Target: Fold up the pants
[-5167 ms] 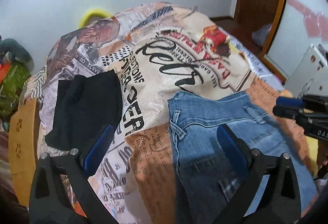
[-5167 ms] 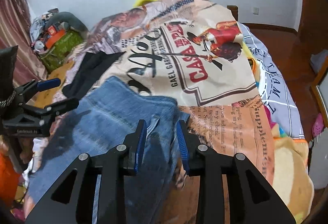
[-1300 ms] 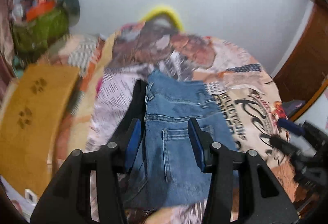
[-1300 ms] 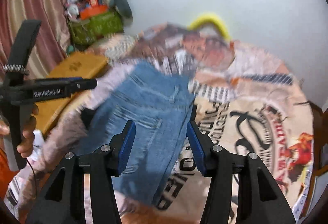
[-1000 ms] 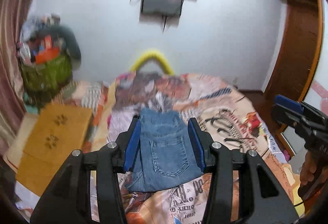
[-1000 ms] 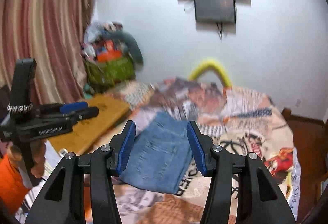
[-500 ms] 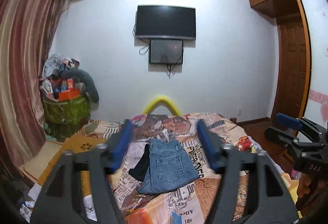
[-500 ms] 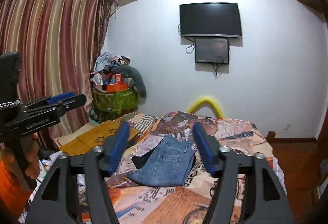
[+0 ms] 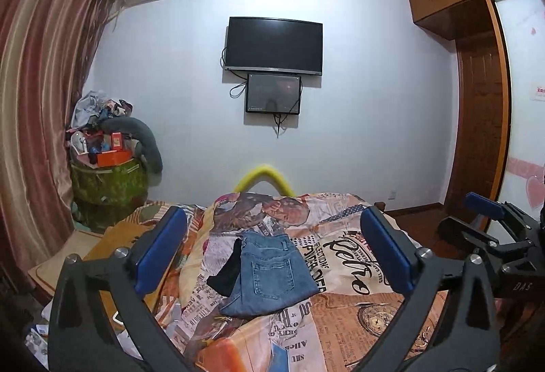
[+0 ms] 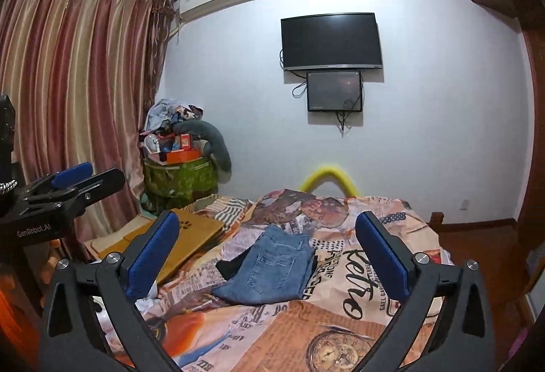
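I find the jeans (image 9: 269, 273) folded on the bedspread (image 9: 354, 314), lying partly over a black garment (image 9: 226, 275) that shows at their 9 o'clock edge. My left gripper (image 9: 272, 256) is opening, jaws wide, nothing between them, well back from the jeans. My right gripper (image 10: 269, 256) is likewise opening, wide and empty. A television (image 9: 274, 46) hangs at 12 o'clock.

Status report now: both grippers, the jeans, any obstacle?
Left gripper, right gripper: jaws opening, nothing between. Jeans folded on bedspread, partly over black garment. Nothing blocking.
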The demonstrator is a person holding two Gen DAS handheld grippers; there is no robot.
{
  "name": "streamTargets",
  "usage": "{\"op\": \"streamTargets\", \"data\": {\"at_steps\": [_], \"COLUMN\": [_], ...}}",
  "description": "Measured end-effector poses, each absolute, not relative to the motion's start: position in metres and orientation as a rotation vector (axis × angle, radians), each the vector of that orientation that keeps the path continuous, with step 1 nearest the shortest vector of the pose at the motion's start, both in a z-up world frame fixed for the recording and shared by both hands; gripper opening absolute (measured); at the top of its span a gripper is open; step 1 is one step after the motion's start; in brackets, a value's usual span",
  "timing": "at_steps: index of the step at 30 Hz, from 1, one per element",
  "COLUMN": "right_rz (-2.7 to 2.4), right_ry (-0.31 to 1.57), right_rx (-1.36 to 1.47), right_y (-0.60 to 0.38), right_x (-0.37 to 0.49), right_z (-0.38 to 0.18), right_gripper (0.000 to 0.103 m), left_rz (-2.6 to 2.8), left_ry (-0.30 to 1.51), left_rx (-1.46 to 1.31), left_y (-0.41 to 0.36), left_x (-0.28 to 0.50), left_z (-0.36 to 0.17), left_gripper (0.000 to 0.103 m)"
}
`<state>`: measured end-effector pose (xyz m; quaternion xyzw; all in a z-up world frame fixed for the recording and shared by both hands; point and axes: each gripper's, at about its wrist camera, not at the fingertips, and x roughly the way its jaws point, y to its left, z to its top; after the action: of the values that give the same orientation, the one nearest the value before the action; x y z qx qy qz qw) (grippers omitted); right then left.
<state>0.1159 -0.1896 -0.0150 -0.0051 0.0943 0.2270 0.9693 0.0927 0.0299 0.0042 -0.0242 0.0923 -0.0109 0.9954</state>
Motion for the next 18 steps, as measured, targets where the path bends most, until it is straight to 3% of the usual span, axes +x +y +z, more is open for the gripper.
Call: {"op": "streamTargets", "data": {"at_steps": [18], "right_rz": [0.445], "right_ry": [0.216], "right_rx": [0.009], "right_y": [-0.194], "right_x": [0.115], "right_z": [-0.025], "right_gripper": [0.103], "left_rz": [-0.037], "left_ry": [0.203], "left_rx": [-0.032], "left_y": [0.025], "left_x": [0.097], "left_z": [-0.007], "left_gripper": [0.103]}}
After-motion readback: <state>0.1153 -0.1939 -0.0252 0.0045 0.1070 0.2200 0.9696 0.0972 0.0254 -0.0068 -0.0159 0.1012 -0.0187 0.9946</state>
